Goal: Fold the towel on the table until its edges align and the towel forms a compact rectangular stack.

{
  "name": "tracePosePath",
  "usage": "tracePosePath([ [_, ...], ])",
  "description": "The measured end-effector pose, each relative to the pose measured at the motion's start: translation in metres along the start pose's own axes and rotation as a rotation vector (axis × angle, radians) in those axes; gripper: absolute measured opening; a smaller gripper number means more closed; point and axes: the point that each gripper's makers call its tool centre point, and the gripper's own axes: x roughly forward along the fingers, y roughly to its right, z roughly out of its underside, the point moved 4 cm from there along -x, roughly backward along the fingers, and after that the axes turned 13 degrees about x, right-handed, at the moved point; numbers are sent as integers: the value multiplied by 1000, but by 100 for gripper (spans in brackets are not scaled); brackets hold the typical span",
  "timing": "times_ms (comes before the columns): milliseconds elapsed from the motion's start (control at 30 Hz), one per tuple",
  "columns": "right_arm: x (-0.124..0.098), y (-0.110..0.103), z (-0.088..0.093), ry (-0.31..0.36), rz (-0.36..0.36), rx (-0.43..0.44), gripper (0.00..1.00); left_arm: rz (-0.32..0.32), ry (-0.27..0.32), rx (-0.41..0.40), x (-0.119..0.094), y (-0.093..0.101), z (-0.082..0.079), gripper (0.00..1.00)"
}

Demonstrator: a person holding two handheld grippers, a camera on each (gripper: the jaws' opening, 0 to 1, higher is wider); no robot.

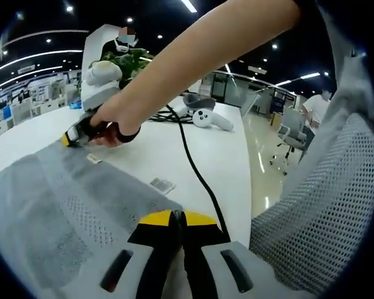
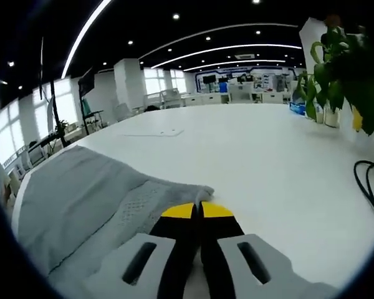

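Two tongs, left (image 1: 177,218) and right (image 2: 198,210), each pinch a grey towel (image 1: 56,199) corner closed on the worktop (image 2: 268,162); lifting evenly should align edges.

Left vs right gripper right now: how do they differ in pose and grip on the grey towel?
The left gripper pinches the near edge of the grey towel, beside the black cable. The right gripper clamps a far corner of the towel, facing the bare white table. Both have yellow tips and closed jaws, and both sit low at the table.
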Motion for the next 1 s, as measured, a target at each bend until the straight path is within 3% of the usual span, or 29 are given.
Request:
tracePosePath([
  [200, -2, -4, -1, -8, 9, 22, 0, -3, 15, -42, 0, -1, 1, 5],
  [267, -2, -6, -1, -31, 22, -24, 0, 1, 21, -48, 1, -2, 1, 5],
  [467, 0, -3, -1, -7, 39, 40, 0, 24, -16, -27, 3, -2, -3, 5],
  [567, 1, -3, -5, -66, 124, 270, 0, 19, -33, -14, 4, -2, -4, 5],
  [600, 2, -4, -8, -105, 148, 259, 0, 19, -34, -21, 4, -3, -4, 5],
  [633, 2, -5, -8, -117, 148, 251, 0, 21, -35, -26, 4, -3, -4, 5],
  [700, 6, -20, -21, -68, 87, 227, 0, 26, -36, -28, 0, -5, -6, 5],
  [1000, -6, -71, -51, -35, 1, 185, 0, -20, 26, 20, -44, -33, -41, 5],
])
